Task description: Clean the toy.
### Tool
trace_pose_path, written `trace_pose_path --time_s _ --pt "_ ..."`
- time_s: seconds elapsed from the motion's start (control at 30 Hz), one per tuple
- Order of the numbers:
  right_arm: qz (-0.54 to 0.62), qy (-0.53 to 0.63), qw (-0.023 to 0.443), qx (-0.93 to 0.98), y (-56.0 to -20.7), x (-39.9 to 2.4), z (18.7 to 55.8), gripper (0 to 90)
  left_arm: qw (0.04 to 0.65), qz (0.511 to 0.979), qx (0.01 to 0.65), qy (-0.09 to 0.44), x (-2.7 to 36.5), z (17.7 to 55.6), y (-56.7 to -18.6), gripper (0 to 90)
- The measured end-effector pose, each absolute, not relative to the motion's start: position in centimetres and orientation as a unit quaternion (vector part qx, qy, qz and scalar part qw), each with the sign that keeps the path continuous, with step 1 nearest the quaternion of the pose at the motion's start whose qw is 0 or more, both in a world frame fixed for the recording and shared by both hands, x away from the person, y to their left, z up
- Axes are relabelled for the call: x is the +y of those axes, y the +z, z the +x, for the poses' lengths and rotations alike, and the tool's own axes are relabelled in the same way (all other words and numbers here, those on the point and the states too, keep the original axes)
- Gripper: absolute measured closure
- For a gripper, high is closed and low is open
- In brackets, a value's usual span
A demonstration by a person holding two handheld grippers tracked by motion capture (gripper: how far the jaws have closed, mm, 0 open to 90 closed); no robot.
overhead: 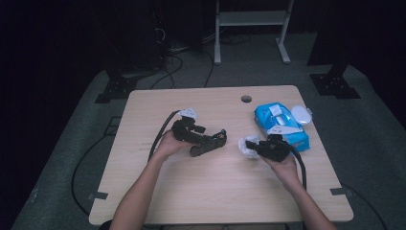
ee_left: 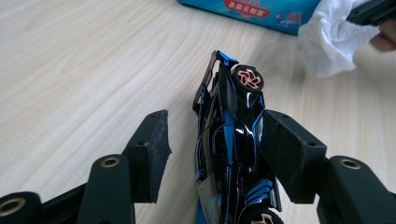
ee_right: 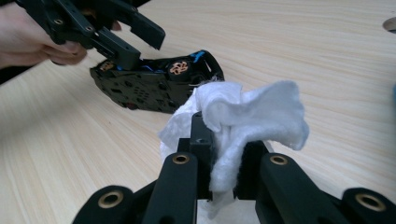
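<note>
A black and blue toy car lies tipped on its side on the wooden table, its underside facing my right gripper. My left gripper stands open around the car; its right pad rests against the body and its left pad stands clear. In the high view the left gripper sits at the table's middle with the car at its tip. Just to the right, my right gripper is shut on a crumpled white wipe, held a short way from the car.
A blue pack of wet wipes lies behind the right gripper, with a white oval lid at its far right. A cable hole sits near the table's back edge. Bare wood stretches across the front and the left.
</note>
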State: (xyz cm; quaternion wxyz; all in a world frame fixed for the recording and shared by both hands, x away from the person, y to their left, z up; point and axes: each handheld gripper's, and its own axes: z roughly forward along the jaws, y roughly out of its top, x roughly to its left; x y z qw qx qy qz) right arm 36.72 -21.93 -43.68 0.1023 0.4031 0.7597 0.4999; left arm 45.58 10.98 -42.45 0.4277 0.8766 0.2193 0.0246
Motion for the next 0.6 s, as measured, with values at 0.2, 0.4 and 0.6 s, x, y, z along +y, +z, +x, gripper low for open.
trace_pose_path --time_s 0.2,0.4,0.6 --pt "0.400 0.493 0.109 0.765 -43.7 -22.3 36.3 80.5 0.411 0.893 0.181 0.039 8.8 44.0 -42.5 39.8" --pt "0.403 0.487 0.109 0.767 -43.8 -23.1 35.9 79.9 0.399 0.901 0.165 0.050 7.4 42.7 -43.3 37.7" --pt "0.405 0.476 0.105 0.773 -44.3 -23.7 35.8 80.1 0.378 0.911 0.153 0.059 6.4 41.6 -44.4 35.8"
